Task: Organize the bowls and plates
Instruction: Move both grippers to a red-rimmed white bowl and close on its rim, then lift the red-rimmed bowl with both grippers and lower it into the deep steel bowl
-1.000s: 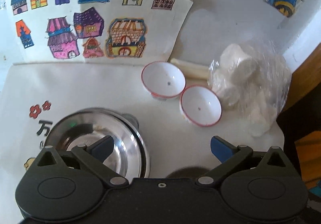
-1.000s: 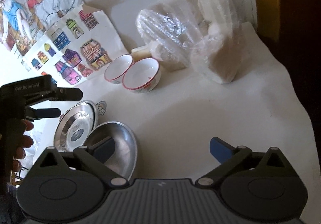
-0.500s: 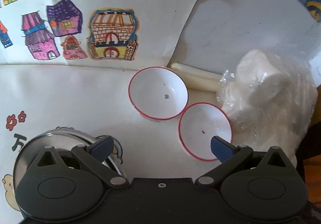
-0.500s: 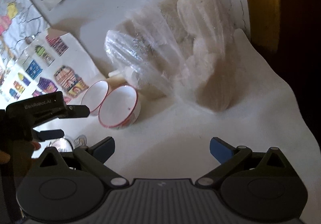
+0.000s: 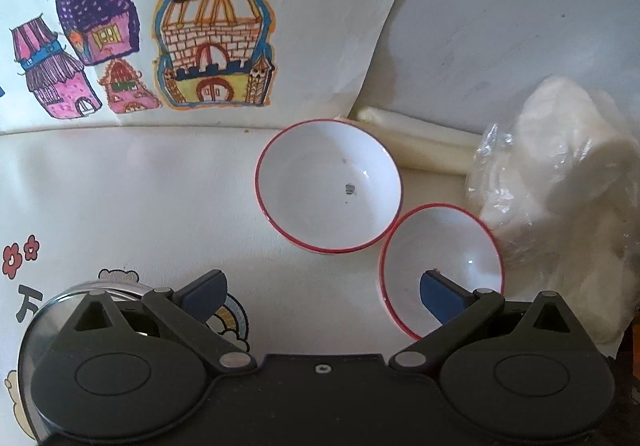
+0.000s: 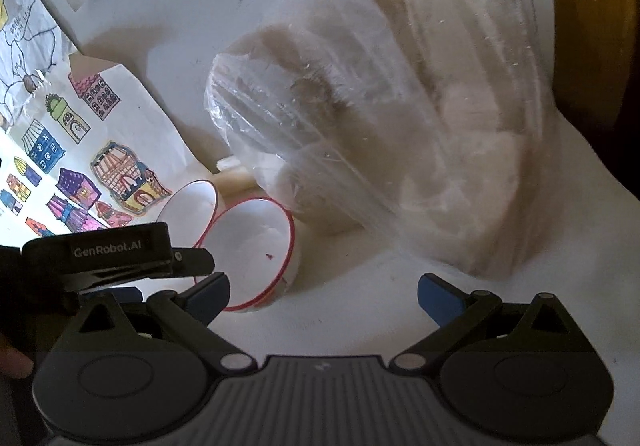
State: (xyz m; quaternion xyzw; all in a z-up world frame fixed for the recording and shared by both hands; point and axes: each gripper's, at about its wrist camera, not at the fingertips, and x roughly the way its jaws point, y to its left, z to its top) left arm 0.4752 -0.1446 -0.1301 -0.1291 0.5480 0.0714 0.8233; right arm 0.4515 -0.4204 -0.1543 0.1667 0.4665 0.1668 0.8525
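Note:
Two white bowls with red rims stand side by side on the white cloth, touching. The far bowl (image 5: 328, 188) (image 6: 188, 204) is empty, with a dark speck inside. The near bowl (image 5: 444, 254) (image 6: 252, 250) lies under my left gripper's right fingertip, which hangs over its inside. My left gripper (image 5: 320, 292) is open, the near bowl's left rim between its fingers. A steel plate (image 5: 80, 296) shows behind its left finger. My right gripper (image 6: 322, 294) is open over bare cloth, its left fingertip beside the near bowl. The left gripper's body (image 6: 116, 250) shows at the left of the right wrist view.
A clear plastic bag of white lumps (image 5: 560, 182) (image 6: 400, 126) sits right of the bowls, touching the near one. A pale roll (image 5: 420, 142) lies behind them. Coloured house drawings (image 5: 160, 26) lean on the wall. A wooden edge (image 6: 592, 6) and dark drop lie far right.
Both grippers have moved forward toward the two bowls. The steel plates have slid out of the right wrist view, and the left gripper's right finger now hangs over the near bowl.

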